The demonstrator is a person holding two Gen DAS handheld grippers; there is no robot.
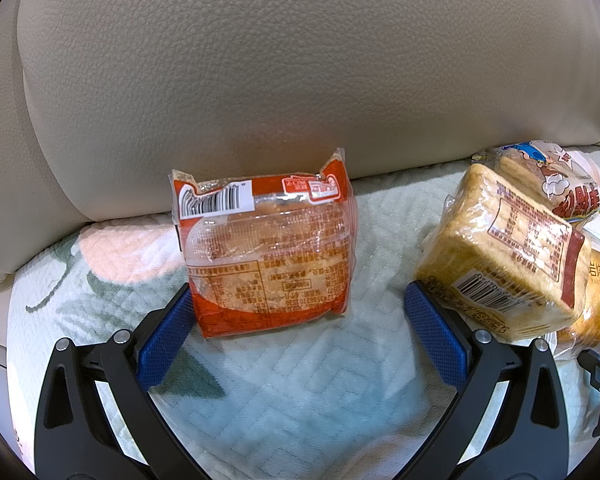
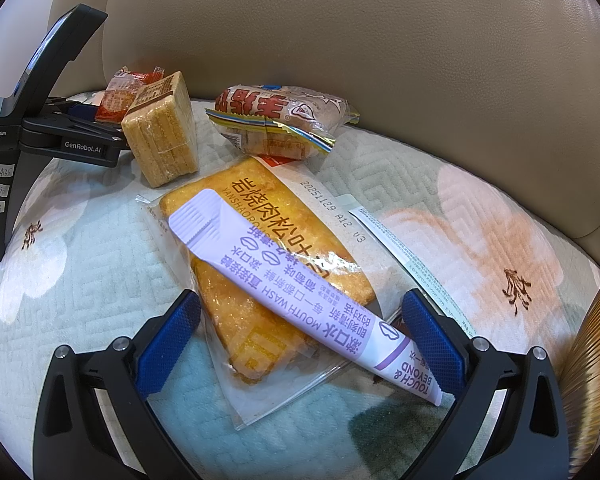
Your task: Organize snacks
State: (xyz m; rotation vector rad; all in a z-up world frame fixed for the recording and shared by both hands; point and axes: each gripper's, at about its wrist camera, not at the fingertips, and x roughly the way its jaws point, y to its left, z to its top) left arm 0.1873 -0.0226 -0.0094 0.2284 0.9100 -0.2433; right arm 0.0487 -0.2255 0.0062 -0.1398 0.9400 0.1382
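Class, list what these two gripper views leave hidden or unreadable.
- Left wrist view: the cartoon-printed bun pack is cut off by the right edge.
- Right wrist view: the gold package is cropped by the right edge; the mouthwash sachet covers part of the flat bread's label.

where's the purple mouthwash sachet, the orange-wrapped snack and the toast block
purple mouthwash sachet [image 2: 300,296]: right wrist view, middle of its printed face.
orange-wrapped snack [image 1: 268,256]: left wrist view, clear centre of its wrapper.
toast block [image 2: 162,140]: right wrist view, its crumb side.
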